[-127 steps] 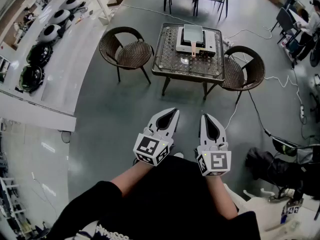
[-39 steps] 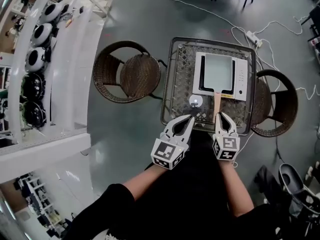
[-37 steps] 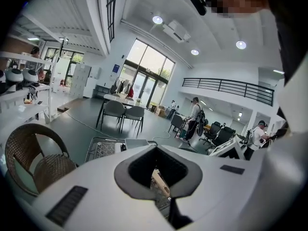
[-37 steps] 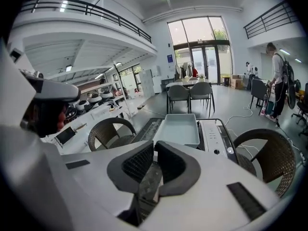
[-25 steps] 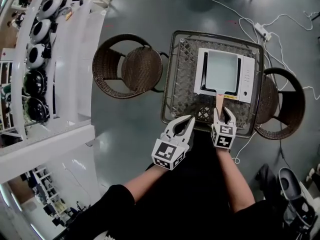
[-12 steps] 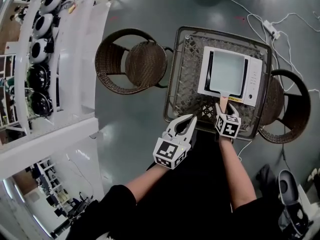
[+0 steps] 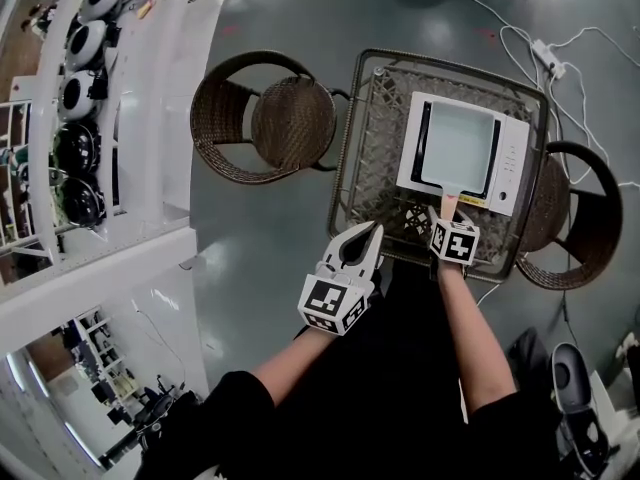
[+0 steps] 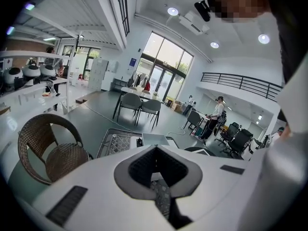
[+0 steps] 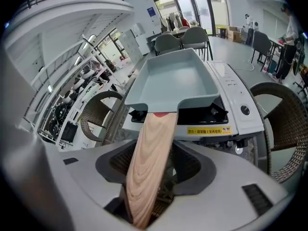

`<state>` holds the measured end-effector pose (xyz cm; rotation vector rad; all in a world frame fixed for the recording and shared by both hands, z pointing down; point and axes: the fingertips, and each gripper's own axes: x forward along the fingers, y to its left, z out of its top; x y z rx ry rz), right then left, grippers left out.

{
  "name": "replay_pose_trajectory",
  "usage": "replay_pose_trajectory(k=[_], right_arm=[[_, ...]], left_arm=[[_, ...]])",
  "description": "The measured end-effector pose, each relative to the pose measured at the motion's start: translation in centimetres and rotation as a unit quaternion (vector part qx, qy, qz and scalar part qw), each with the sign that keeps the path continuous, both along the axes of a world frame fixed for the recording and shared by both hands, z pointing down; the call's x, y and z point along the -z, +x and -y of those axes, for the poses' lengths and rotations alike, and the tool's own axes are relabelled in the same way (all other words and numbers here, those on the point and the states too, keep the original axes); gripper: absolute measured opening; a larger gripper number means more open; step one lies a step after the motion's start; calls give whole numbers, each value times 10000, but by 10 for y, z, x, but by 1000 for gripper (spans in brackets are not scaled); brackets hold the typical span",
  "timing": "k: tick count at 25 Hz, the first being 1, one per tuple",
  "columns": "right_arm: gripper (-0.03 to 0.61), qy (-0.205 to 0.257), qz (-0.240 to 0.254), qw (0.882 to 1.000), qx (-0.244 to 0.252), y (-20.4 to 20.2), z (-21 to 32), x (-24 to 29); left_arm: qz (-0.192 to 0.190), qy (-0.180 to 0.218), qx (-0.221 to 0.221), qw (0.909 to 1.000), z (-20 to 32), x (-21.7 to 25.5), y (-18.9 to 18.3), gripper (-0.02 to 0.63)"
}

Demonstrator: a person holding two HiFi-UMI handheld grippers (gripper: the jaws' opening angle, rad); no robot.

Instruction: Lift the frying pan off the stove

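A grey square frying pan (image 7: pixel 458 146) sits on the white stove (image 7: pixel 512 168) on a wicker table (image 7: pixel 372 158). Its wooden handle (image 7: pixel 449 204) points toward me. My right gripper (image 7: pixel 447 215) reaches down over the handle's end. In the right gripper view the handle (image 9: pixel 151 158) runs between the jaws of that gripper (image 9: pixel 156 170), which have just been opening; a gap shows on its right side. The pan (image 9: pixel 178 78) rests on the stove (image 9: pixel 236 105) ahead. My left gripper (image 7: pixel 364 232) hovers at the table's near edge, its tips together and nothing in it.
Wicker chairs stand at the table's left (image 7: pixel 265 118) and right (image 7: pixel 565 218). A white counter (image 7: pixel 130 128) with several round black and white devices runs along the left. Cables (image 7: pixel 560 38) trail over the grey floor behind the table.
I have walked up to the table. The right gripper has dropped onto the pan's handle and its jaws now straddle it. The left gripper has drifted slightly left and back.
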<state>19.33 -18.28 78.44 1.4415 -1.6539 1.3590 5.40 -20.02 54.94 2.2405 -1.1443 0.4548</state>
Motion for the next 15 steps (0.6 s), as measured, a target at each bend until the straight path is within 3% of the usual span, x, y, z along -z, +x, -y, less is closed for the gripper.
replay_pose_trajectory(k=[3, 10, 15], right_arm=[[229, -165, 58, 9998, -112, -2, 2, 1], [105, -319, 195, 9989, -292, -3, 1, -3], [92, -261, 419, 9980, -408, -6, 2, -1]], left_arm=[[-5, -84, 55, 9999, -2, -4, -1, 8], [125, -173, 536, 9983, 5, -7, -30, 9], [105, -169, 592, 9981, 3, -7, -31, 8]])
